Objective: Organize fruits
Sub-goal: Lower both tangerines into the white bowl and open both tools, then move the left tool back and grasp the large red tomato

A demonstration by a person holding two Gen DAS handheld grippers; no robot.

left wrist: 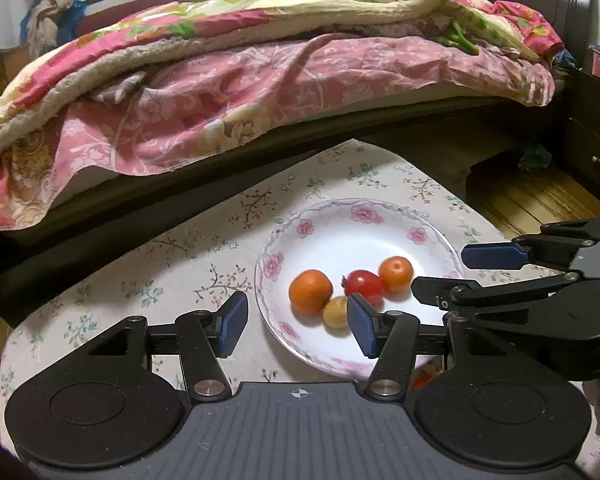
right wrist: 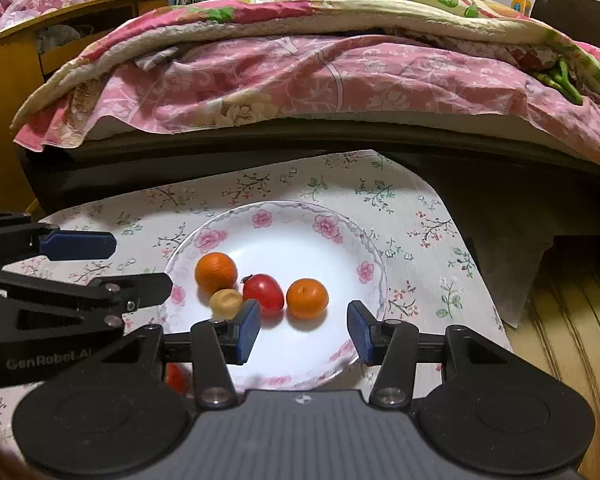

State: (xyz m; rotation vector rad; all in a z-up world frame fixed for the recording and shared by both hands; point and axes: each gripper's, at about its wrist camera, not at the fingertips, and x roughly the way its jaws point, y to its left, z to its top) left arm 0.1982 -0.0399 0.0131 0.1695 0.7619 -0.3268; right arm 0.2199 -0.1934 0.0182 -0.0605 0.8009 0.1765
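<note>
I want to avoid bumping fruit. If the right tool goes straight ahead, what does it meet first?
Probably the orange nearest it on the plate. It lies between the open fingers of the right tool, with the red fruit just left. Depth is uncertain.

The right gripper [right wrist: 303,330] is being held with its jaws apart over the near rim of the plate [right wrist: 374,264]; two oranges [right wrist: 216,272], a red fruit [right wrist: 263,291] and a small yellowish fruit [right wrist: 225,302] are being seen just ahead; the left gripper [right wrist: 140,266] is being held to its left.
</note>
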